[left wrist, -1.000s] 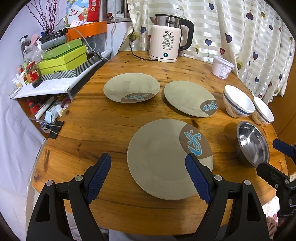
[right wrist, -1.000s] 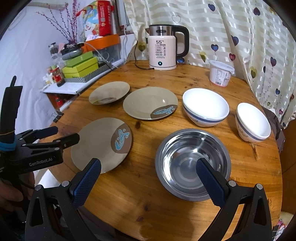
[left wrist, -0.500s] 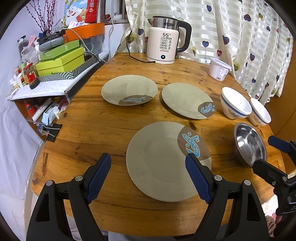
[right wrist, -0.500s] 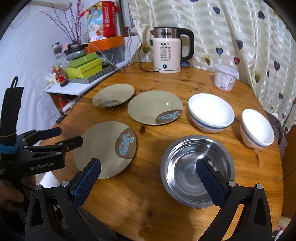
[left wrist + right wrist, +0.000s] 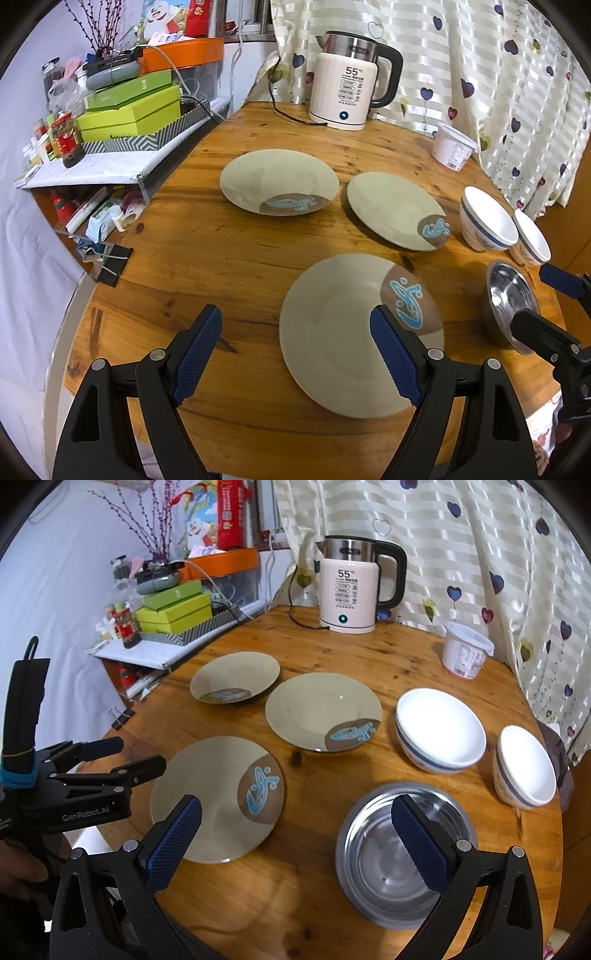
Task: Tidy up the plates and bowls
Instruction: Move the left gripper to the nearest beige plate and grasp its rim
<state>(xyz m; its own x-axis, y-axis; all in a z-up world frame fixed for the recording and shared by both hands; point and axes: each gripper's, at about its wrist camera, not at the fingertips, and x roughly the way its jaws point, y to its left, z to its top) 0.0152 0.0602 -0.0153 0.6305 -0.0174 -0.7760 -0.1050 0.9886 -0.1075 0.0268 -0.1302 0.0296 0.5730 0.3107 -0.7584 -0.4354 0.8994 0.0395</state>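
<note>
Three beige plates with a blue fish mark lie apart on the round wooden table (image 5: 229, 254): a near plate (image 5: 351, 339) (image 5: 218, 797), a middle plate (image 5: 395, 208) (image 5: 321, 712) and a far-left plate (image 5: 277, 181) (image 5: 234, 677). A steel bowl (image 5: 402, 853) (image 5: 509, 302) sits at the front right. Behind it stand a large white bowl (image 5: 441, 729) (image 5: 485, 221) and a small white bowl (image 5: 524, 771) (image 5: 532, 240). My left gripper (image 5: 295, 350) hovers open over the near plate's left edge. My right gripper (image 5: 295, 838) is open above the table's front, its right finger over the steel bowl.
An electric kettle (image 5: 351, 590) with its cord and a white tub (image 5: 465, 651) stand at the table's back. A shelf with green boxes (image 5: 133, 107) and small bottles borders the left side. A heart-print curtain (image 5: 480, 554) hangs behind. A hand (image 5: 18, 871) holds the left gripper.
Both grippers have drifted a little; the left view shifted left so the near plate sits further right between its fingers. The right view rose and pulled back slightly. No dish has moved.
</note>
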